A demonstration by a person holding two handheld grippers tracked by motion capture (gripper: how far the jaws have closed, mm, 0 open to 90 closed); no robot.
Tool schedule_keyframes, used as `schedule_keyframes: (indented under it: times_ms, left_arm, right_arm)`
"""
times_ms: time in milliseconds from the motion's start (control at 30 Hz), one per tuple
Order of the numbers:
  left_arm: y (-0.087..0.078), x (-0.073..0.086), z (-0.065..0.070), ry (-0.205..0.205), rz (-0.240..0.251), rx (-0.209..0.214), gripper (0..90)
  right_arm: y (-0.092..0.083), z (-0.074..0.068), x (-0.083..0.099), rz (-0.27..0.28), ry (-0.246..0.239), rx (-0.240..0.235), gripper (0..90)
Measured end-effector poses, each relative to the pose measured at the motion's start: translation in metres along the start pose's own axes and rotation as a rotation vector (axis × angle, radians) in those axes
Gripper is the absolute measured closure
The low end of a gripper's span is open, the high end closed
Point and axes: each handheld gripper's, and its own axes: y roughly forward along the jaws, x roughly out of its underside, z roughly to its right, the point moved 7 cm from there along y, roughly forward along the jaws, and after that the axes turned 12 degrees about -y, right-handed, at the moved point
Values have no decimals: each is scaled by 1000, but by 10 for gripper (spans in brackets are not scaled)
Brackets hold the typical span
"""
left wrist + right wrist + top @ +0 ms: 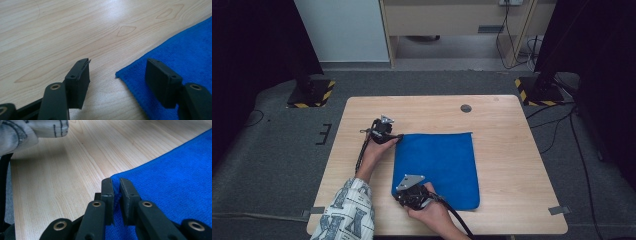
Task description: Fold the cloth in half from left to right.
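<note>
A blue cloth (439, 165) lies flat on the wooden table (502, 125). My left gripper (397, 138) is at the cloth's far left corner. In the left gripper view it (120, 81) is open, low over the table, and the cloth corner (175, 50) reaches in between the jaws without touching the pads. My right gripper (401, 196) is at the near left corner. In the right gripper view its jaws (117, 195) stand almost together, with the cloth's edge (175, 182) pinched between them.
A round dark grommet (466, 108) is set in the table's far side. Bare wood (512, 180) lies to the right of the cloth. A patterned sleeve (347, 212) comes in at the near left. Stand bases with yellow-black stripes (309, 92) sit on the floor beyond.
</note>
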Motion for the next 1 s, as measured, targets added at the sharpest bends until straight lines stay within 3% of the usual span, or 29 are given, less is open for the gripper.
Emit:
schedule_keyframes:
  times_ms: [200,300,333,500,600,700,800,1000]
  left_arm:
    - [3,2,1,8,-2,12,399]
    - [2,3,6,30,-3,31,566]
    - [2,3,8,42,0,44,566]
    - [0,6,17,51,-6,76,848]
    - [0,6,20,55,-14,79,872]
    - [0,4,19,29,-5,80,877]
    - [-7,-3,20,7,33,87,879]
    - [-17,-10,22,18,42,81,879]
  right_arm:
    - [-1,-2,1,-4,-5,1,847]
    - [-2,-3,1,-6,-3,2,847]
    - [-3,-3,0,-6,-4,3,847]
    - [-7,-2,-2,6,-4,12,854]
    - [-10,-3,-3,8,-9,16,860]
    - [-12,-4,-4,8,-13,15,862]
    - [-17,-1,-5,14,-5,27,859]
    - [-24,0,-8,13,1,46,850]
